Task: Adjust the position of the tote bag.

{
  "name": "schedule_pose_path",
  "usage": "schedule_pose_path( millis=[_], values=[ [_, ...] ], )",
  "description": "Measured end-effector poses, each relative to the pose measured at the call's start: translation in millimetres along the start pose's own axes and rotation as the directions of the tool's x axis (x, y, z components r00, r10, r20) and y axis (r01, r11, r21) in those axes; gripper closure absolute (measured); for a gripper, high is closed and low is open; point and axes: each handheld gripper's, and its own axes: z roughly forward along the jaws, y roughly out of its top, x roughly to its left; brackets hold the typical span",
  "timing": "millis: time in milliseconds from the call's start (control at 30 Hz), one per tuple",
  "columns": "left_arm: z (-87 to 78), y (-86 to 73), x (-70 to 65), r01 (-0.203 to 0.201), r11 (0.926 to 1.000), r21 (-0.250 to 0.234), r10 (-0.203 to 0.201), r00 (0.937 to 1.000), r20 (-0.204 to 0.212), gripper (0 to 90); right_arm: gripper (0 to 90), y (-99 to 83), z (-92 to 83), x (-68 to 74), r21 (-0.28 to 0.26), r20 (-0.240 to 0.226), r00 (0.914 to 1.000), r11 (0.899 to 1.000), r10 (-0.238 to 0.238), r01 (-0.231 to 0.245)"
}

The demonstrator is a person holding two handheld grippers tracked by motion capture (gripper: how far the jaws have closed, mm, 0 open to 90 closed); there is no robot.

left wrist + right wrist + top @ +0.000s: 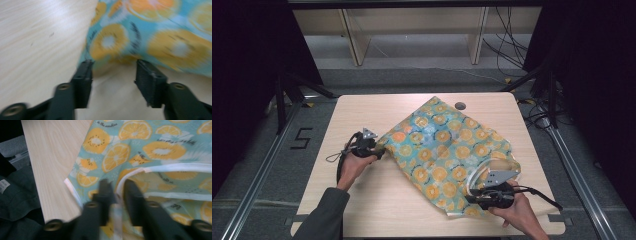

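Left tongs [113,68] released, cloth [447,150] corner just at the tips; right tongs [117,188] parted astride the white hem [175,167], not clenched. Risk: cloth sliding off tabletop [362,115].

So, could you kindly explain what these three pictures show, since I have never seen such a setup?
Gladly. There is no robot here: a person holds a hand-held two-jaw tool in each hand. The high view looks down from above the person's side of the pale wooden table. On it lies a crumpled turquoise fabric bag printed with orange slices.

The other two pictures come from small cameras riding on the tools, looking along their black jaws. The left tool sits at the bag's left corner; its jaws stand apart, with the cloth edge just at their tips. The right tool is at the bag's white-trimmed opening, a narrow gap between its jaws; the blur hides whether it pinches the trim.
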Motion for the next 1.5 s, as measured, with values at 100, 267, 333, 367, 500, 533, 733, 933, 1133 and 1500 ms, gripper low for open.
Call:
schedule_pose_path(
  millis=[100,267,333,367,500,533,733,933,1133,1500],
  values=[
    [-28.8,-18.1,-20.2,0.028,0.9992,-0.027,-0.026,0.9981,0.055,34.4,56.5,2.6,-10.4,-4.8,-0.039,0.017,0.9997,0.999,0.019,-0.018],
    [-54.5,-35.6,-69.2,0.101,0.9912,-0.085,-0.081,0.9733,0.215,25.8,45.5,16.3,-51.7,-33.0,-0.173,0.213,0.9719,0.983,0.100,-0.063],
    [-54.0,-36.2,-86.4,0.050,0.9940,-0.098,-0.030,0.9800,0.197,25.1,41.4,21.0,-54.7,-53.2,-0.153,0.315,0.9425,0.986,0.111,-0.065],
    [-54.1,-36.7,-93.1,0.021,0.9957,-0.090,-0.004,0.9816,0.191,23.3,39.8,22.5,-54.2,-67.2,-0.166,0.337,0.9318,0.983,0.135,-0.083],
    [-54.3,-39.5,-108.8,0.042,0.9953,-0.087,-0.021,0.9720,0.234,19.8,35.8,26.9,-47.5,-112.9,-0.143,0.413,0.8968,0.984,0.159,-0.109],
    [-52.1,-40.1,-114.0,0.063,0.9927,-0.103,-0.037,0.9722,0.231,18.7,35.4,28.0,-43.7,-123.4,-0.142,0.425,0.8849,0.980,0.190,-0.142],
    [-50.9,-40.0,-127.6,0.045,0.9956,-0.082,-0.023,0.9683,0.249,17.8,27.2,30.9,-18.2,-178.3,-0.049,0.449,0.8693,0.977,0.207,-0.207],
    [-50.0,-41.8,-135.9,0.057,0.9952,-0.080,-0.034,0.9637,0.265,17.0,35.4,16.8,-2.8,-206.0,-0.020,0.396,0.8841,0.965,0.248,-0.261],
    [-41.3,-40.6,-135.4,0.083,0.9935,-0.078,-0.060,0.9617,0.268,16.6,72.7,7.0,5.1,-199.4,0.024,0.347,0.9121,0.970,0.218,-0.241],
    [-36.7,-41.2,-124.4,0.137,0.9893,-0.048,-0.118,0.9497,0.290,16.6,90.0,5.4,-0.1,-165.4,0.100,0.310,0.9406,0.979,0.138,-0.177]
  ],
)
